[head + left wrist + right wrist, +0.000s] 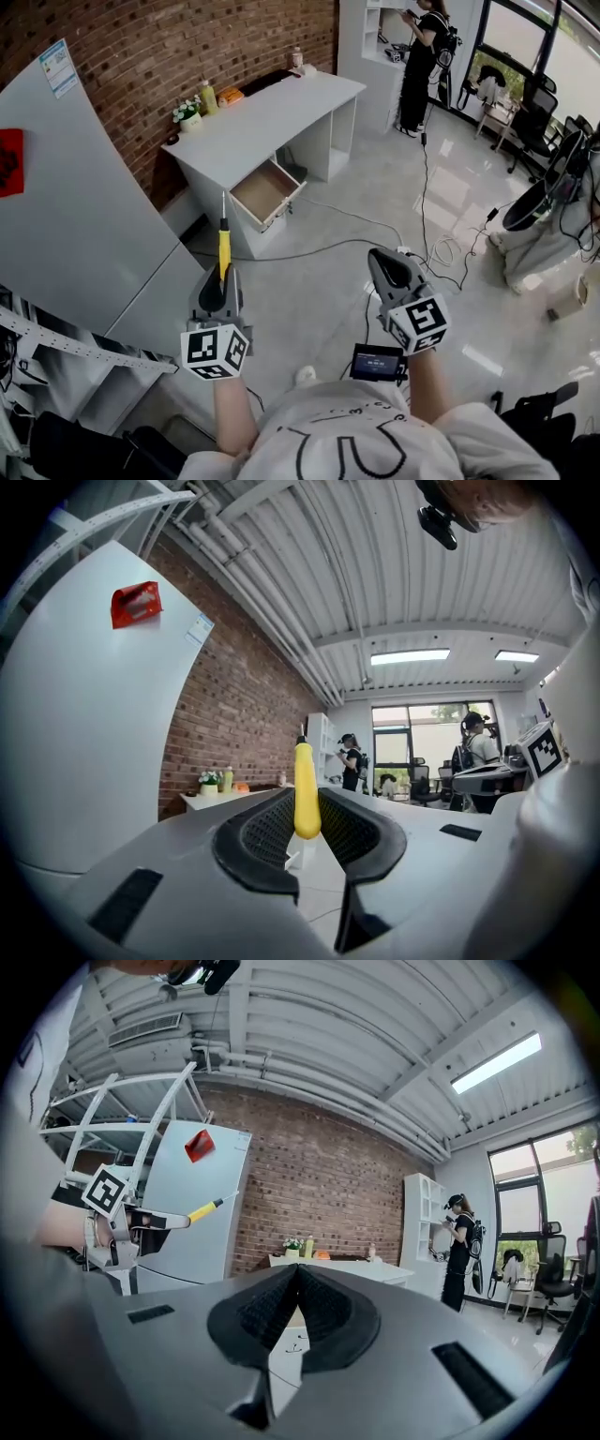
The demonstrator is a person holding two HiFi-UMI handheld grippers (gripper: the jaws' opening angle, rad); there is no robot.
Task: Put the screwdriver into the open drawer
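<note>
Screwdriver (224,248) clamped in left claw (222,281)

Head view: the yellow handle sits between the left claw's jaws, and its shaft points out past the tips toward 12 o'clock. The open drawer (265,192) of the desk (281,108) lies at 1 o'clock from the shaft's tip, well apart. The right claw (389,267) hangs at 3 o'clock of the left one.

Left gripper view: both pads press the handle's lower end. The handle rises toward 12 o'clock, midway between the jaws.

Right gripper view: its jaws meet with nothing between them. The screwdriver shows at 10 o'clock, jutting from the left claw.
</note>
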